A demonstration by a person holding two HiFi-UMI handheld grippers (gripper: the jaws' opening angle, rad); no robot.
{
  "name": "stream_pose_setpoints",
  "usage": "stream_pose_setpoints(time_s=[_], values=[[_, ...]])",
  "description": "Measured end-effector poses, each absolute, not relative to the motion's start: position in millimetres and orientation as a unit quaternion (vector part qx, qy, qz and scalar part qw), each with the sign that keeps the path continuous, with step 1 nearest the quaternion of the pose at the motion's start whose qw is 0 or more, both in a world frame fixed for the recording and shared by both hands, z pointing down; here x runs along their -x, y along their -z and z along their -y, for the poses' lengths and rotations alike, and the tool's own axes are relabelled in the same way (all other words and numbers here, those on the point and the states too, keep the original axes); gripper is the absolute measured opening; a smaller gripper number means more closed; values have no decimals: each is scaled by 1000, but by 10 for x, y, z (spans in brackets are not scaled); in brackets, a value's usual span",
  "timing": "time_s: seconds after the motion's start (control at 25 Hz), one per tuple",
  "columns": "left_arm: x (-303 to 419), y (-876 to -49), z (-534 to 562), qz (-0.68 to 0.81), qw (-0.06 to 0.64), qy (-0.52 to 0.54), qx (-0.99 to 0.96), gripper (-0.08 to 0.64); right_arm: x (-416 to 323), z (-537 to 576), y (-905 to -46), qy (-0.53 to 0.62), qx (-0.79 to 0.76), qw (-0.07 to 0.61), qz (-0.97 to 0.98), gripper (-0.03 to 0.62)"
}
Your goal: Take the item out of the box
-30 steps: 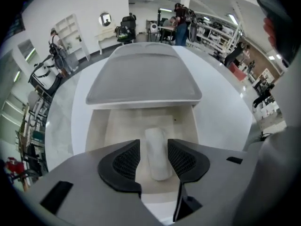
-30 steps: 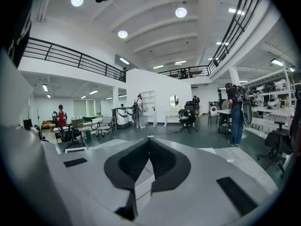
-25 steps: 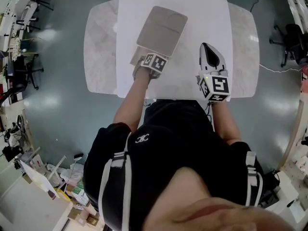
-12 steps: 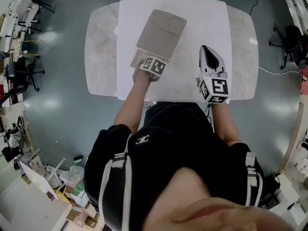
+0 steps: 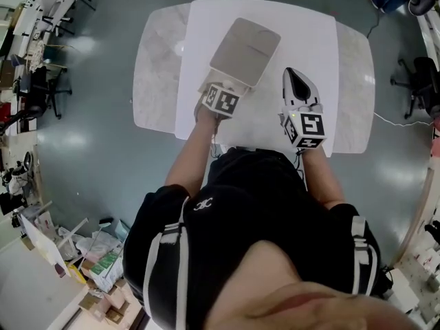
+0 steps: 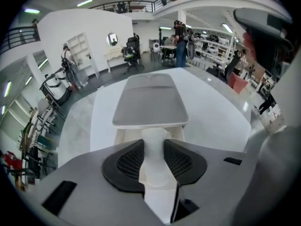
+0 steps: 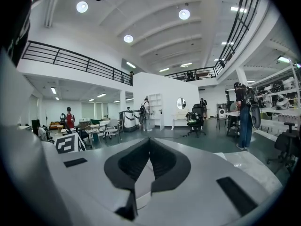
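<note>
A shallow white box [image 6: 123,136] lies on the white table top, its grey lid [image 6: 149,100] [image 5: 245,51] flipped open away from me. My left gripper [image 6: 154,147] [image 5: 220,88] is at the box's near end. Its black pads press on both sides of a small white item [image 6: 154,173] with a narrow waist and a fluted top. The item stands upright just over the box's near edge. My right gripper [image 7: 149,141] [image 5: 297,78] is to the right of the box above the table, shut with nothing between its fingertips.
The white sheet [image 5: 302,33] covers the middle of a marbled oval table [image 5: 155,81], with bare surface right of the box. Grey floor surrounds the table. Office chairs [image 5: 412,60] and cluttered benches [image 5: 27,40] stand well away.
The left gripper stays at the box's near end and the right one holds its place. The head view has shifted slightly, so the table sits further right in the frame.
</note>
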State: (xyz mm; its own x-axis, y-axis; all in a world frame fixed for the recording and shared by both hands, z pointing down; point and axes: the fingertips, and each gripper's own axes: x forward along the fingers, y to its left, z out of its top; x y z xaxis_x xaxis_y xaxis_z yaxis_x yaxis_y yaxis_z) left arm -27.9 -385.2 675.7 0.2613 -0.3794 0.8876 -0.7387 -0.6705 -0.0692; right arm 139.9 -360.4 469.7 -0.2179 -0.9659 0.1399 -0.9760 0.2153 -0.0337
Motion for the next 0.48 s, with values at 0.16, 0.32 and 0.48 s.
stream_pose_setpoints(time_s=[0.16,0.32,0.48], values=[[329,-6317,3947,399,171,-426,-794,141,-1204,3648,-4618,-49,-610,37,790,12],[322,-5781,4026,439,144,-349,-816,141,-1092,3696,-4522,-40,-598,26,800,12],[351,-5208,4070,474,108,-266,-832,141,-984,3753,-4391,-32,-590,12,806,12]])
